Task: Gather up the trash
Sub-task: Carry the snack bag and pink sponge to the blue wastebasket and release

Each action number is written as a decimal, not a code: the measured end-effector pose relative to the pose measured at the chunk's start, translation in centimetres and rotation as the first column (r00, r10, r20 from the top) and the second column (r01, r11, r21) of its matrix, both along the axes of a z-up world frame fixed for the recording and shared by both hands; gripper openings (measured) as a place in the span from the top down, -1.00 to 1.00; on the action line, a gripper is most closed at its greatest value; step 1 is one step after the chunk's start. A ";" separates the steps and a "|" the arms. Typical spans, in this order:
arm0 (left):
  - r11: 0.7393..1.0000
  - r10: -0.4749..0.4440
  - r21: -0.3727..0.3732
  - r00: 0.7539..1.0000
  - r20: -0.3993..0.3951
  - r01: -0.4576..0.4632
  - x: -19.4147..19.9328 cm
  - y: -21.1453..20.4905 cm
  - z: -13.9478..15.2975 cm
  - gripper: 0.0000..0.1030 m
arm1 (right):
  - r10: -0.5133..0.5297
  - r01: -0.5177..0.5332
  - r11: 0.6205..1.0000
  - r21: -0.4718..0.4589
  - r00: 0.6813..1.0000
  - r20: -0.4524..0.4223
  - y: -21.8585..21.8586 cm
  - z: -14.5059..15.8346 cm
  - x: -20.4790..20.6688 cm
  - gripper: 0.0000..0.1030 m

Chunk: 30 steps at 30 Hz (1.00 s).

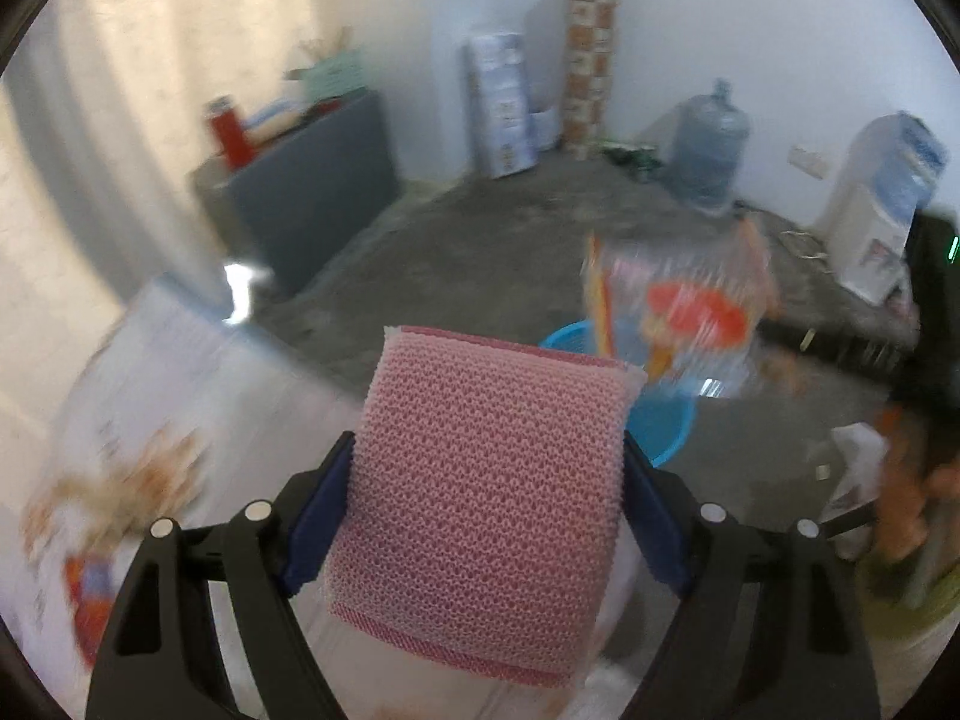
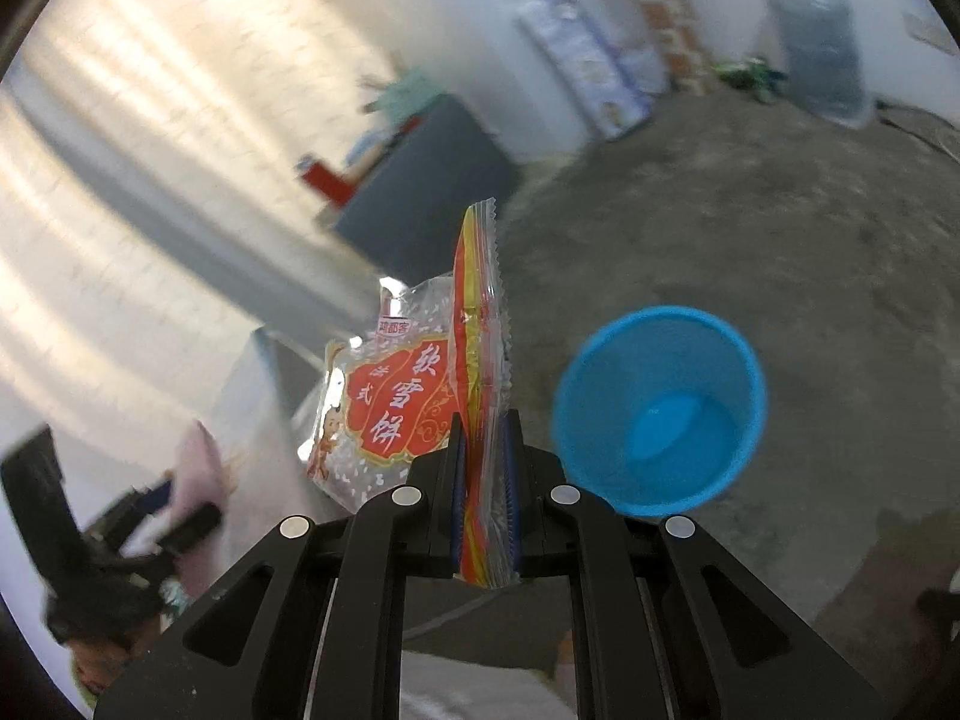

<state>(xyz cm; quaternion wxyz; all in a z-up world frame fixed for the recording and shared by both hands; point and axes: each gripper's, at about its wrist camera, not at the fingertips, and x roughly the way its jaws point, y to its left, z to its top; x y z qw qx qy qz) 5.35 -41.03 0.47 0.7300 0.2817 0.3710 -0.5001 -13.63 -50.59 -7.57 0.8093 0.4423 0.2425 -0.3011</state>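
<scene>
In the middle of the left wrist view, the left gripper [image 1: 489, 510] is clamped on a pink knitted mesh scouring sponge [image 1: 486, 498], its blue pads pressing both edges, while a round blue plastic basket [image 1: 666, 426] sits on the grey concrete floor [image 1: 480, 252] just past it at 1 o'clock, partly hidden by a blurred snack wrapper [image 1: 678, 312]. In the right wrist view, the right gripper [image 2: 485, 480] pinches that clear crinkly snack wrapper with red Chinese labels [image 2: 420, 396] edge-on at centre, and the blue basket [image 2: 660, 408], open mouth toward the camera, stands on the floor at 3 o'clock, near but apart.
</scene>
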 end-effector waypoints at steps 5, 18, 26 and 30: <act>0.993 -0.049 0.106 0.994 -0.097 0.059 -0.4 -9.8 -3.3 -0.56 | -0.094 0.099 0.994 0.047 0.991 -0.095 -3.1 -4.2 -1.4 0.82; 0.819 0.128 0.571 0.951 -0.282 0.059 0.1 -27.0 -23.9 -0.62 | -0.205 0.215 0.977 -0.018 0.902 -0.380 -6.9 -12.1 -2.2 0.82; 0.763 0.256 0.647 0.922 -0.290 -0.009 1.5 -28.6 -29.1 -0.80 | -0.162 0.192 0.981 0.036 0.903 -0.399 -9.0 -15.0 -0.9 0.81; 0.757 0.276 0.653 0.921 -0.274 -0.032 2.1 -28.5 -29.7 -0.84 | -0.119 0.161 0.984 0.071 0.906 -0.407 -10.0 -16.9 0.7 0.80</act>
